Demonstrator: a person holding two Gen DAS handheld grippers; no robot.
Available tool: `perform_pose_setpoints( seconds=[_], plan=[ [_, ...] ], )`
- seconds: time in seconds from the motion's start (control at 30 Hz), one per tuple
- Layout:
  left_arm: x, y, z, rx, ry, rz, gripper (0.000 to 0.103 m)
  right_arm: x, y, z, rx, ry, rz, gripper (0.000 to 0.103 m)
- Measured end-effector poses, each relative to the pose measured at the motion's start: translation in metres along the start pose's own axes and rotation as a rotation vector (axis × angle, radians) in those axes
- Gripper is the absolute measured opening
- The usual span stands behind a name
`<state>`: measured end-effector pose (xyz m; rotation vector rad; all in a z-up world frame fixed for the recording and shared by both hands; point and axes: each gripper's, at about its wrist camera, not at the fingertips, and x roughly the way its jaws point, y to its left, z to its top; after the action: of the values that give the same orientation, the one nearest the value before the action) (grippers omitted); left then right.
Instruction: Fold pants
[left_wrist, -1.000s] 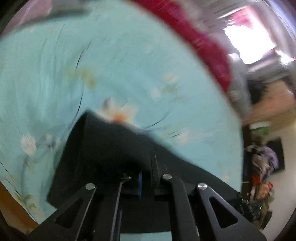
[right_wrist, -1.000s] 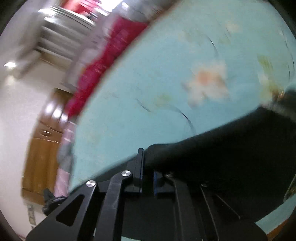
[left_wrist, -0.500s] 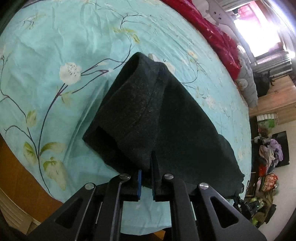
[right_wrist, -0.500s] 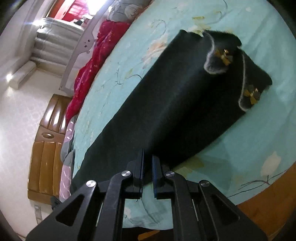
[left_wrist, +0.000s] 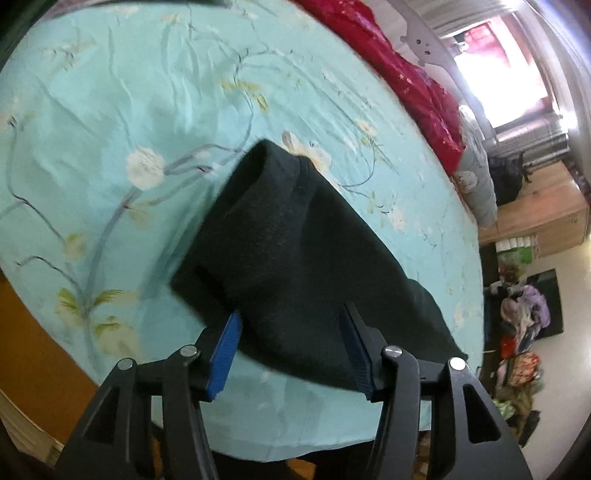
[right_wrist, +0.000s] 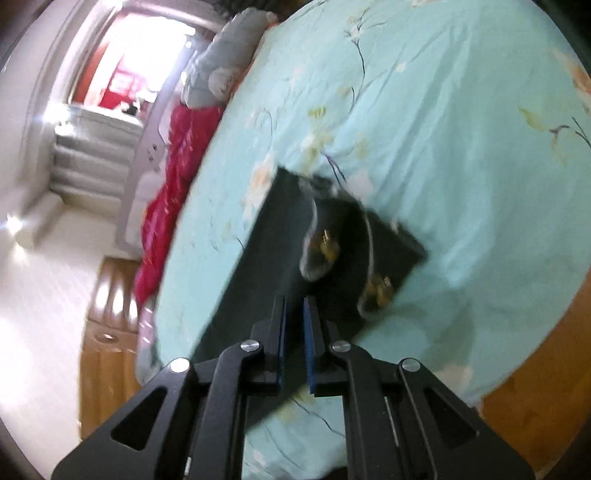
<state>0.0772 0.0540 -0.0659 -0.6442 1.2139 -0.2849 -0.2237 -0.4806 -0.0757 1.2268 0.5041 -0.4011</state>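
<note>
**Two grippers, one letting go of the folded pants**

Two grippers work the same garment from opposite ends. The black, thick-knit pants (left_wrist: 295, 266) lie doubled over on the pale turquoise floral bedsheet (left_wrist: 110, 110), filling the middle of the left wrist frame and running toward its lower right. The left gripper (left_wrist: 291, 350) has just been opening: its blue-padded jaws stand well apart, the near fold of cloth between them but no longer pressed. That reads as a release, the fold laid down so the fabric can rest flat on the bed.

In the right wrist frame the same pants (right_wrist: 266, 258) stretch from the centre down to the lower middle, with grey trim and small gold ornaments (right_wrist: 328, 247) at the far end. The right gripper (right_wrist: 294, 347) has its jaws narrow, nearly together, with the dark edge of the cloth running in between them; it appears to pin that end so the fold stays aligned. A crimson quilt (right_wrist: 166, 206) lies bunched along the bed's far edge, left of centre in that frame.
</note>
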Motion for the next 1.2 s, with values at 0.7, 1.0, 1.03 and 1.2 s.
perform_pose_setpoints(
  seconds=[0.7, 1.0, 1.03, 1.2],
  plan=[
    [0.014, -0.016, -0.008, -0.007, 0.021, 0.030, 0.062, -0.003, 0.018, 0.005, -0.057, -0.048, -0.012, 0.089],
    [0.035, -0.018, -0.001, -0.009, 0.049, 0.054, 0.074, 0.019, 0.020, 0.001, -0.041, -0.007, -0.067, 0.070],
    [0.041, -0.018, 0.002, -0.018, 0.054, 0.049, 0.068, 0.020, 0.018, 0.001, -0.007, -0.022, -0.058, 0.070],
    [0.048, -0.030, 0.012, 0.023, 0.042, 0.081, 0.010, 0.031, 0.028, 0.011, -0.087, 0.005, -0.071, 0.011]
  ],
)
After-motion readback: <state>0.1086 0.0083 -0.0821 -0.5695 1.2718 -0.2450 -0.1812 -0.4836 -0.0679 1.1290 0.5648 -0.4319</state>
